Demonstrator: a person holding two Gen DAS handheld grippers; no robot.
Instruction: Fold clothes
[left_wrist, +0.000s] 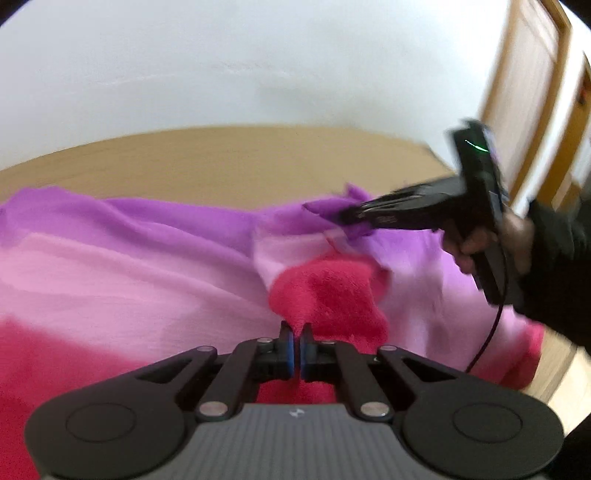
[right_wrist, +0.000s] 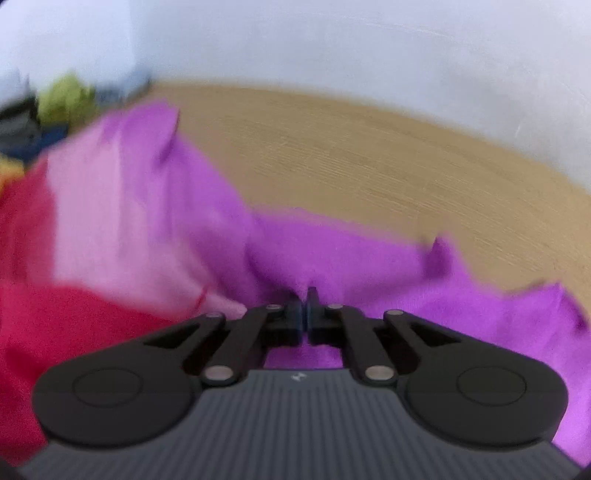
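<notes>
A fleecy cloth (left_wrist: 110, 266) banded in purple, pale pink and red lies spread over the wooden tabletop (left_wrist: 221, 155), which runs back to a white wall (left_wrist: 258, 55).

The left gripper (left_wrist: 296, 332) has its jaws pressed together on a raised fold of the red band, which peaks up from the cloth right at the tips. The right gripper (left_wrist: 332, 214), seen from the left wrist view, reaches in from the right in a person's hand (left_wrist: 491, 243) with a dark sleeve (left_wrist: 557, 266), and pinches the purple edge of the cloth, lifting it off the tabletop. A black cable (left_wrist: 491, 332) hangs below it.

From the right wrist view its jaws (right_wrist: 306, 306) are closed on purple fabric, which bunches around the tips, though the picture is blurred. A wooden door (left_wrist: 524, 92) stands at the far right.
</notes>
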